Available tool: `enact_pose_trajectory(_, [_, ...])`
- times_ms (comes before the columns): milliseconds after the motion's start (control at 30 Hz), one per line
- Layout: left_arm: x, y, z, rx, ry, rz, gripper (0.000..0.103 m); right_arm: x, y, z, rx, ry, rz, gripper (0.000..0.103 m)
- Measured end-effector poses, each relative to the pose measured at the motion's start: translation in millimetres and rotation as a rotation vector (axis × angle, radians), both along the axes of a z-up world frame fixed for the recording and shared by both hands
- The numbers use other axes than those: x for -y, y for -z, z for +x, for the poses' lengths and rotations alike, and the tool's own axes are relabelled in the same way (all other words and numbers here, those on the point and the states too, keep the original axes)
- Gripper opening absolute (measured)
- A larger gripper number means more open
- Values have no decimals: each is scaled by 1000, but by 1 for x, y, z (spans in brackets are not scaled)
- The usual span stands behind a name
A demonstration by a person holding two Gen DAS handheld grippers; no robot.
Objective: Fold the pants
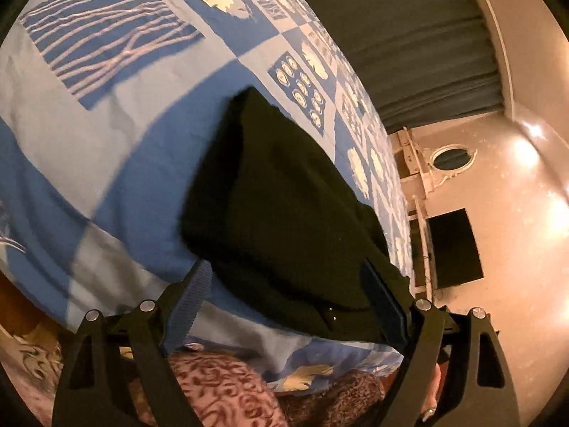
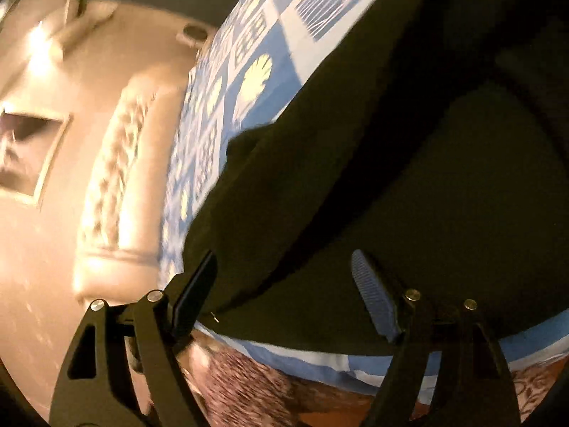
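Note:
Dark pants lie in a folded bundle on a blue and white patterned bedspread. My left gripper is open, its fingers standing on either side of the near edge of the pants, nothing between the pads. In the right wrist view the pants fill most of the frame on the bedspread. My right gripper is open too, straddling the near edge of the pants. The view is blurred.
The bed's near edge shows a reddish patterned cover below the bedspread. A white headboard and wall are to the left in the right wrist view. Grey curtains and a dark screen are beyond the bed.

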State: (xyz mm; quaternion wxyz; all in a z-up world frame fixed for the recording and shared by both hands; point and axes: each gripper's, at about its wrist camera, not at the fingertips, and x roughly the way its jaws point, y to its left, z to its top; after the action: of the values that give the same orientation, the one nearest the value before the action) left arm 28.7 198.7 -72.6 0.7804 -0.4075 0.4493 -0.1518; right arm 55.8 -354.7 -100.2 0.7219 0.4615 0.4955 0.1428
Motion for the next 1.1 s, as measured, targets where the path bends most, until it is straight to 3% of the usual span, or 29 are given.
enact_pose_trajectory(133, [7,2,4,1,-45,24,84,1,4,1,7,47,33,78])
enact_pose_trajectory(367, [-9,-9,-25,-47,-228,-120,84,0,6,1,11,53,33,78])
enact_pose_trajectory(500, [12,-17,-17,-4,-191,-100,84,-3,9,1,5,57,28,78])
enact_pose_trajectory(667, [29,3,7,-61,-180,-70,84,-3,7,-2,13,46,8,78])
enact_pose_trajectory(1100, [23,4,2,-38,-317,-12,84,4,8,-6,-1,119,27,78])
